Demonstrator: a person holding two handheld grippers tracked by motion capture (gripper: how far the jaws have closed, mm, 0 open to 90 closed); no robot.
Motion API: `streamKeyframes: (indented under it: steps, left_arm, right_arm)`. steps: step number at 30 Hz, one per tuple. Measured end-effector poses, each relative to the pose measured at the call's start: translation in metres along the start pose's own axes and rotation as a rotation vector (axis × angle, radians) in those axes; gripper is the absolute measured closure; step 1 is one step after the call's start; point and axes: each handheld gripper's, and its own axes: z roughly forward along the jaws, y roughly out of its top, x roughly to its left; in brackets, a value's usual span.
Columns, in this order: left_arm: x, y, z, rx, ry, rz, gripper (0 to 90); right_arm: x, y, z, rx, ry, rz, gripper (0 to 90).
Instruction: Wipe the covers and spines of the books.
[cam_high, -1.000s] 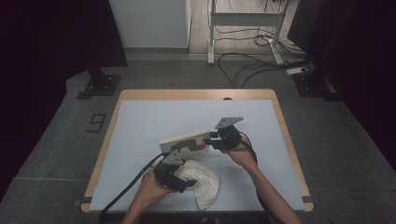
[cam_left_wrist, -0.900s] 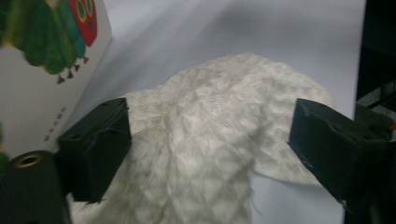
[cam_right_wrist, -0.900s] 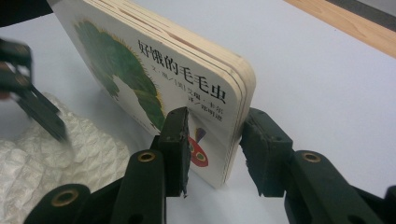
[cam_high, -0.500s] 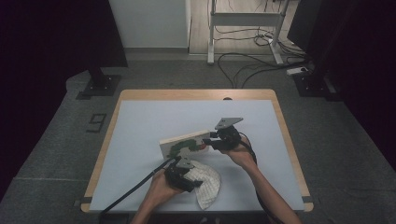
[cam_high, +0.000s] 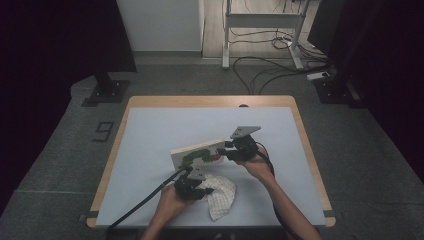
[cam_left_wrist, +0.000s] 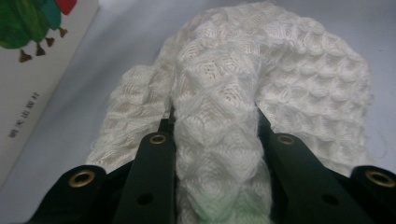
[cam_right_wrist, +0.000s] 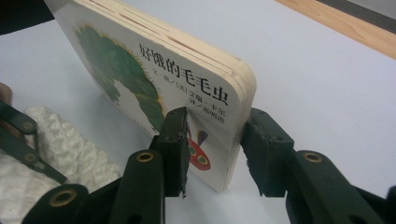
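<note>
A board book (cam_high: 196, 152) with a green caterpillar on its cover (cam_right_wrist: 116, 60) stands tilted on its edge on the white table mat (cam_high: 150, 125). My right gripper (cam_high: 223, 153) is shut on its near corner, one pad on the cover and one on the back (cam_right_wrist: 217, 140). A white waffle-knit cloth (cam_high: 222, 196) lies bunched in front of the book. My left gripper (cam_high: 194, 187) has just been closing its jaws and is now shut on a raised fold of the cloth (cam_left_wrist: 214, 119). The book's white cover (cam_left_wrist: 28, 84) lies to the left of the fold.
The mat sits on a wooden table whose rim (cam_high: 305, 145) shows on all sides. The left gripper's black cable (cam_high: 140, 205) trails off the near edge. Beyond the table are a black stand base (cam_high: 106, 90), loose cables (cam_high: 260, 62) and a metal frame (cam_high: 262, 20).
My left gripper moved right onto the cloth and its jaws closed on a fold, bunching it up. The right gripper and the book stayed put.
</note>
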Motion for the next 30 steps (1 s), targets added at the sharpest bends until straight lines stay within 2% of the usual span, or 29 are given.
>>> streamKeyframes:
  steps: [5,14,20,30]
  left_arm:
    - [-0.002,0.003,-0.022,-0.03,0.002,-0.001,71.7]
    - [0.001,-0.002,-0.059,-0.024,0.045,-0.004,71.0]
    - [0.008,-0.013,-0.085,-0.032,0.071,-0.043,70.7]
    - [0.026,-0.043,-0.119,-0.043,0.135,-0.127,70.6]
  right_arm:
    - [0.0,0.0,0.0,0.003,0.0,0.0,60.3]
    - [0.0,0.0,0.0,0.003,0.002,-0.002,60.3]
    - [0.0,0.001,-0.001,0.001,0.003,0.001,60.2]
    - [0.0,0.002,-0.002,-0.002,0.004,-0.001,60.2]
